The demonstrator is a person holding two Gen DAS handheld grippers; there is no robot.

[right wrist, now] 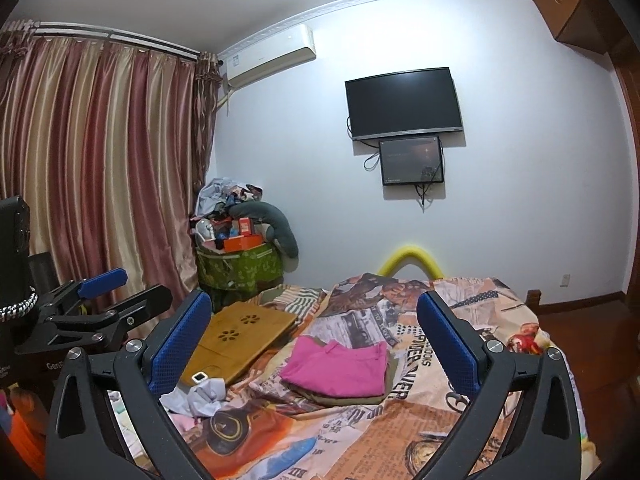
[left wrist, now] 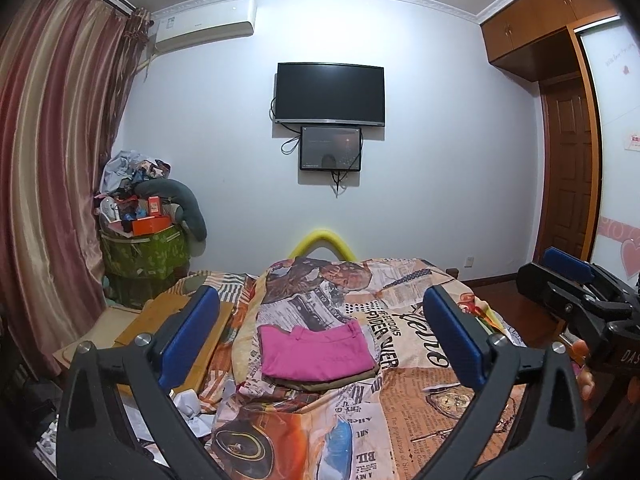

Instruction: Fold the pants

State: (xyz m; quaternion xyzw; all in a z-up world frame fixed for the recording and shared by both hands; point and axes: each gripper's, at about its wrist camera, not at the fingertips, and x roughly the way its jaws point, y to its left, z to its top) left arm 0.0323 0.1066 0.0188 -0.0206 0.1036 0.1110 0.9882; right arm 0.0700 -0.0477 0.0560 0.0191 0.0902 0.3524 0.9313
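Folded pink pants (left wrist: 314,350) lie on top of a folded olive garment (left wrist: 320,383) on the newspaper-print bedspread (left wrist: 420,412). My left gripper (left wrist: 320,340) is open and empty, held above the bed, short of the stack. In the right wrist view the pink pants (right wrist: 338,368) sit on the same olive garment (right wrist: 344,399). My right gripper (right wrist: 314,342) is open and empty, raised over the bed. Each gripper shows at the edge of the other's view: the right one (left wrist: 560,280) and the left one (right wrist: 120,292).
A bamboo lap tray (right wrist: 240,334) lies left of the stack, with crumpled white cloth (right wrist: 206,396) by it. A green bin heaped with clutter (right wrist: 238,256) stands in the corner by the curtains (right wrist: 100,168). A yellow foam tube (right wrist: 408,258) marks the bed's far end. A TV (left wrist: 330,94) hangs on the wall.
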